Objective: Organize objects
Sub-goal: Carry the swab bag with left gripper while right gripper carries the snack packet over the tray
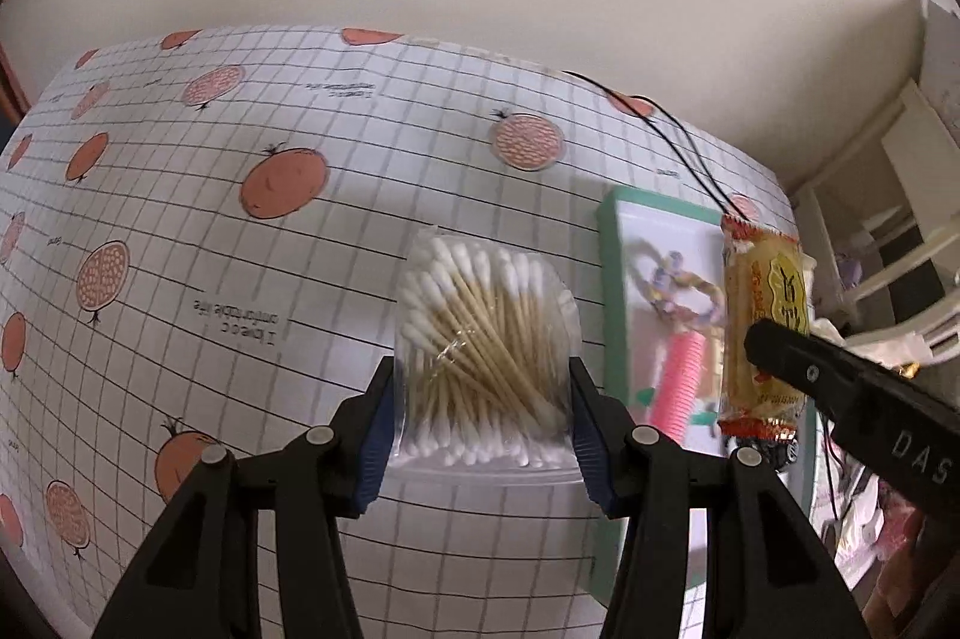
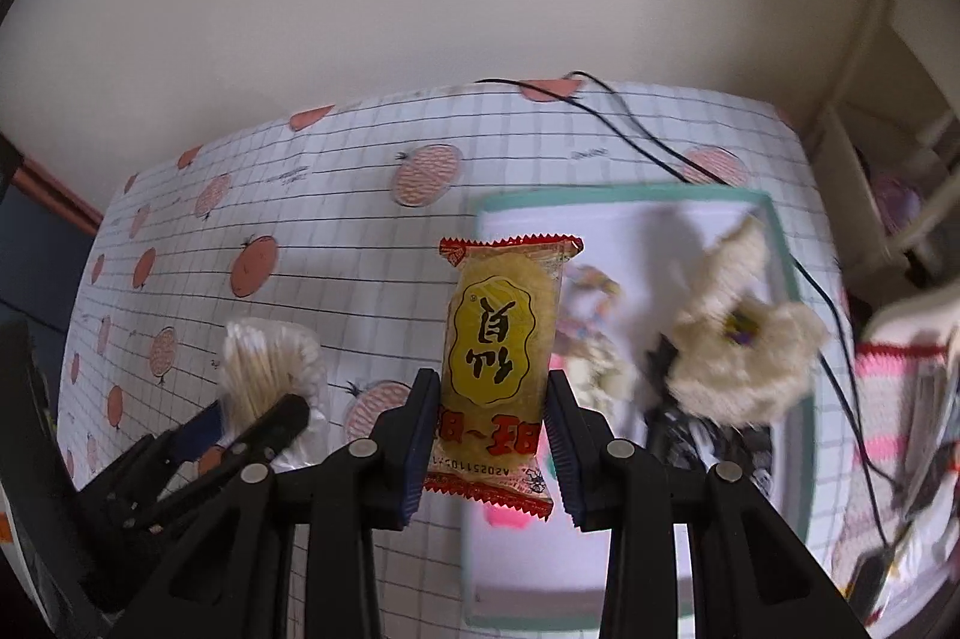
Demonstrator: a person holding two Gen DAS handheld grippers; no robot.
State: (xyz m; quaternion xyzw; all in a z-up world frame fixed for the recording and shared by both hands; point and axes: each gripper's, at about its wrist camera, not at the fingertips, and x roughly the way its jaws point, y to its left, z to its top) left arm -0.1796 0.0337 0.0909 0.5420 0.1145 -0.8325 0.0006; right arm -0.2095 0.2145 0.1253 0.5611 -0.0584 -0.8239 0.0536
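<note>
Left wrist: left gripper [image 1: 483,393] clamps swab bag [image 1: 483,351] above tablecloth [image 1: 210,231] printed "comfortable life". Right gripper [image 2: 489,435] pinches snack [image 2: 501,375], coded "A2025110", beside tray [image 2: 798,339]. Cream wall behind.

Motion blur smears the green-rimmed tray's [image 2: 798,315] contents, perhaps a fluffy toy [image 2: 744,357], beyond telling.

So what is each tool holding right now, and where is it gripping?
The left tool grips the cotton swab pack across its lower sides. The right tool grips the yellow snack packet across its lower sides.
</note>
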